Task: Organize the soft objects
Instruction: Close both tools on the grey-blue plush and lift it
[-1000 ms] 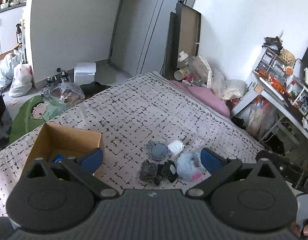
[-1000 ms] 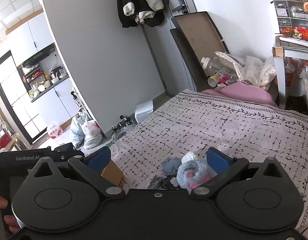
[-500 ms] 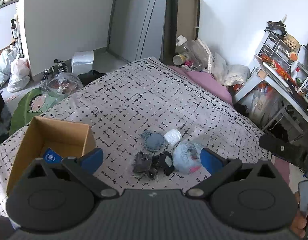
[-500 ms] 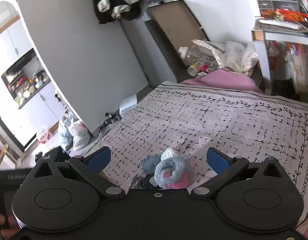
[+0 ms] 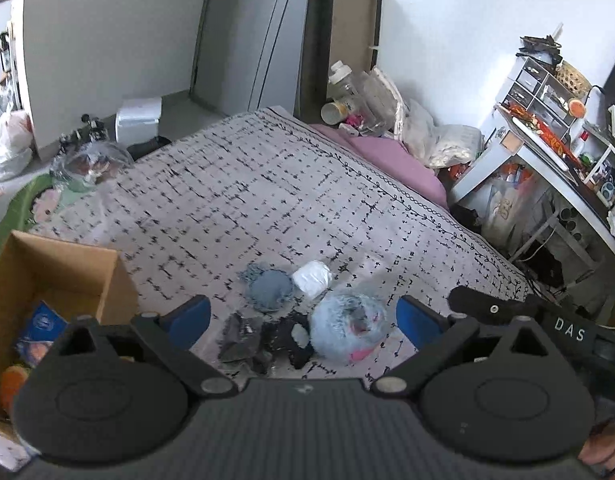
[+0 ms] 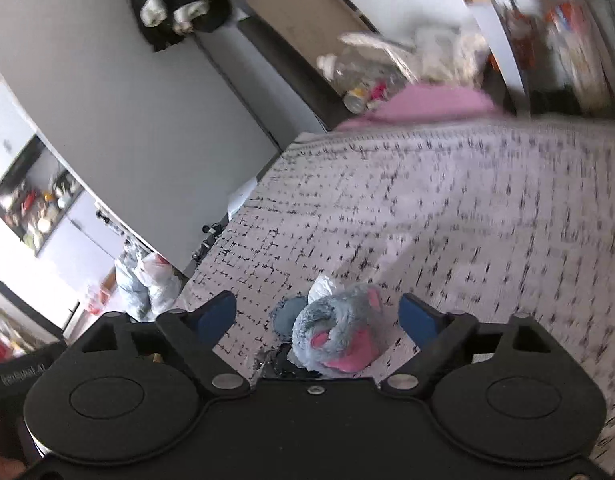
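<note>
Both grippers over the bed (image 5: pixel 267 184) rn. Right gripper (image 6: pixel 317 316) has just been closing a bit, fingers w/ a gap either side of the fluffy grey-pink plush (image 6: pixel 335 334), pads not touching it. Left gripper (image 5: pixel 303 316) spread wide, nothing pinched. Plush sits near edge w/ a blue-grey knit piece (image 5: pixel 269 288), white bundle (image 5: pixel 312 278) & dark bits (image 5: pixel 263 340). Cardboard box (image 5: pixel 59 268) on the left.

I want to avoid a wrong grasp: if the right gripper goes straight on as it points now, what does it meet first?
Most likely the fluffy grey and pink plush toy, lying on the bedspread between the open jaws of the right gripper. Depth is unclear.
</note>
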Action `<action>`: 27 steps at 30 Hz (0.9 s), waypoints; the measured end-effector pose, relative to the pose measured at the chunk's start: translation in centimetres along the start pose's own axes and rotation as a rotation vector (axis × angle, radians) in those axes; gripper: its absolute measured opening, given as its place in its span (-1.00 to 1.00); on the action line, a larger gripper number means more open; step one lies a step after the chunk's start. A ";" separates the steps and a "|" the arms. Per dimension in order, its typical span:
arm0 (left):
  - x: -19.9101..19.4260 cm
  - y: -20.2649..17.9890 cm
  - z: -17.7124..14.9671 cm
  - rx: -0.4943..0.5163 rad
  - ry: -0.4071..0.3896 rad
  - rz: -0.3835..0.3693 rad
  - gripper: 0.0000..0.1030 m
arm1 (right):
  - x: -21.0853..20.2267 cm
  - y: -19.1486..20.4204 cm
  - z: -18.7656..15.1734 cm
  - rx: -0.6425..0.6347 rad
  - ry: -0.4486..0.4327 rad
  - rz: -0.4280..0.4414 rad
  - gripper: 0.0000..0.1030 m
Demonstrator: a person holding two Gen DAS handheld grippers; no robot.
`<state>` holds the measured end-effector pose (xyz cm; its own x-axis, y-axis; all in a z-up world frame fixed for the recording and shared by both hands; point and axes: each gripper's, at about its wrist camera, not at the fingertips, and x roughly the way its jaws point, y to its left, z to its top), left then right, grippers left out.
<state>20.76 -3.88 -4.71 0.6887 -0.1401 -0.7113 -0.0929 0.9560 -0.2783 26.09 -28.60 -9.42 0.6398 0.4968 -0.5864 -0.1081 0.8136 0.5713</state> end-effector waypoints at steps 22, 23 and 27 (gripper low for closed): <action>11.4 -0.6 -0.3 -0.148 0.191 -0.065 -0.07 | 8.0 -5.1 -0.6 0.257 0.176 0.037 -0.28; 11.8 -0.6 -0.4 -0.151 0.195 -0.062 -0.07 | 8.2 -5.2 -0.6 0.259 0.180 0.034 -0.28; 13.5 -0.5 -0.8 -0.158 0.227 -0.054 -0.22 | 9.2 -6.1 -0.7 0.279 0.202 0.023 -0.29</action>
<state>29.53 -6.44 -14.63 0.5188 -0.2606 -0.8142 -0.1841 0.8960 -0.4041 32.09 -28.72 -18.70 0.4729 0.5868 -0.6573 0.1093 0.7012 0.7046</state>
